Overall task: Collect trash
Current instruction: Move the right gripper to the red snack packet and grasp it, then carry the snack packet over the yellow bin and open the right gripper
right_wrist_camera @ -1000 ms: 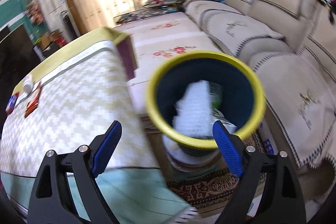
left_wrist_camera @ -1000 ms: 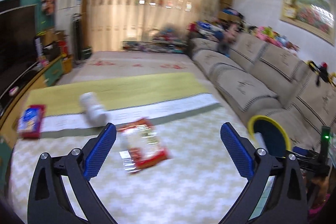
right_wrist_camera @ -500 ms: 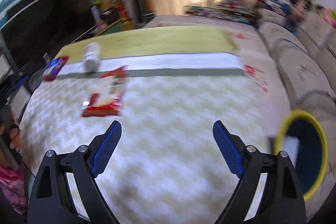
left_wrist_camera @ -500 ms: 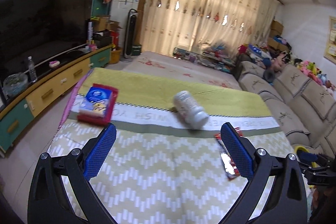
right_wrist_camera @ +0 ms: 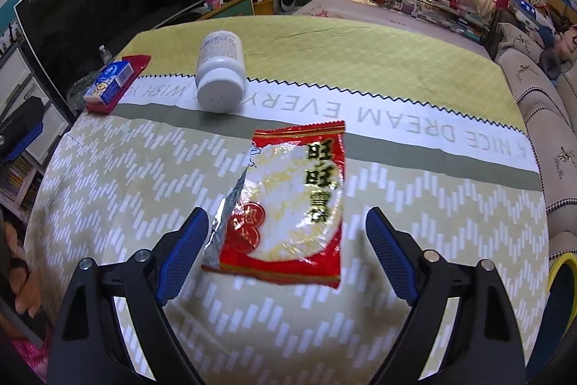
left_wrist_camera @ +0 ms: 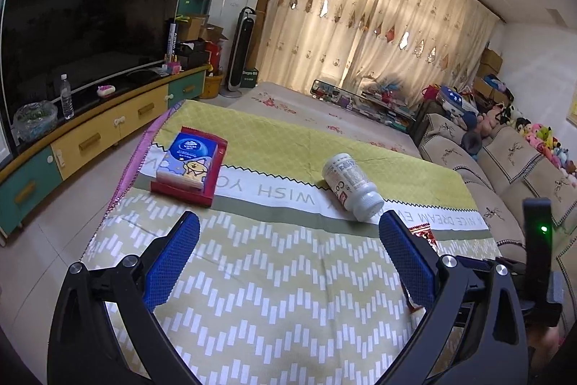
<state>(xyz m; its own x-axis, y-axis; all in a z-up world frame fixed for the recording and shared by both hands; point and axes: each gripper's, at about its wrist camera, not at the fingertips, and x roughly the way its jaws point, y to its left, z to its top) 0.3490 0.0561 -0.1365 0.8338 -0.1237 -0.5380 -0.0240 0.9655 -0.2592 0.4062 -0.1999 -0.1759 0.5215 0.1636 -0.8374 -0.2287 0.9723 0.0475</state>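
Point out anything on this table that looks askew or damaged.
The white bottle lies tipped on its side on the tablecloth. In front of it, the red snack wrapper is torn open along its left edge, silver lining showing. The tissue pack looks intact.

Cloth on bench (right_wrist_camera: 414, 89): yellow-green w/ pale diamond grid at far end; white band w/ grey lettering, black zigzag edge; olive stripe; pale green w/ white chevron dashes nr claws.
Snack wrapper (right_wrist_camera: 292, 201) on chevron part: red, gold & black characters, clear centre showing white, silver torn edge.
Bottle (right_wrist_camera: 220, 71) on white band: white, grey print label.
Tissue pack (left_wrist_camera: 191, 165) left of bottle: blue/white, cartoon print, on red packet.
Claw pads: blue, textured (right_wrist_camera: 182, 258); frames black.
Bin rim (right_wrist_camera: 560, 267) right of cloth: yellow, dark blue inside.
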